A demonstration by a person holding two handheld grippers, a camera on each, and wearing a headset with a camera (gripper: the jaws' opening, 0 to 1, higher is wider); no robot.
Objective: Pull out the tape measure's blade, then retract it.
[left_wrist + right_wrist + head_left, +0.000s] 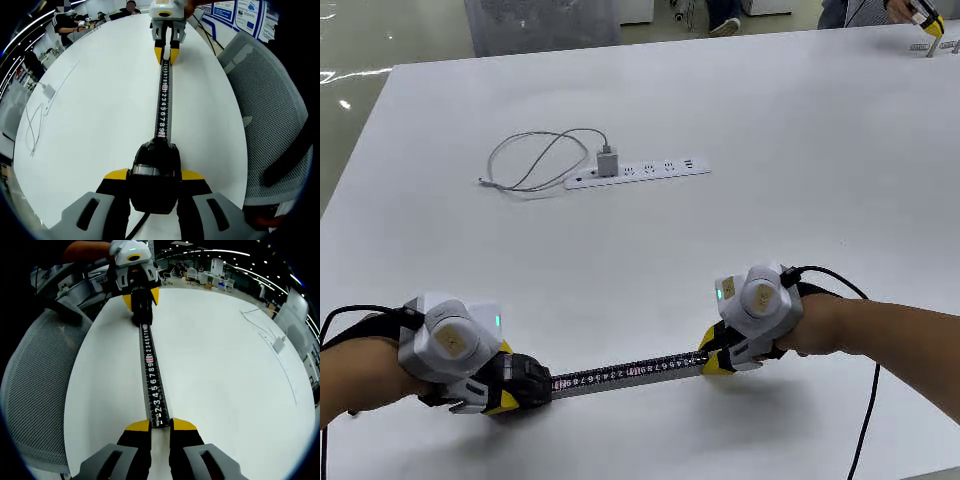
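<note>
My left claw is clamped on the black tape measure case. My right claw is closed on the tip of the blade. The blade runs straight between them, numbers up, low over the white table, well to my side of the power strip. A white cable loops off that strip's left end.

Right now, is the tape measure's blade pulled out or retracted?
Out: blade runs from case in left gripper to right gripper.
</note>
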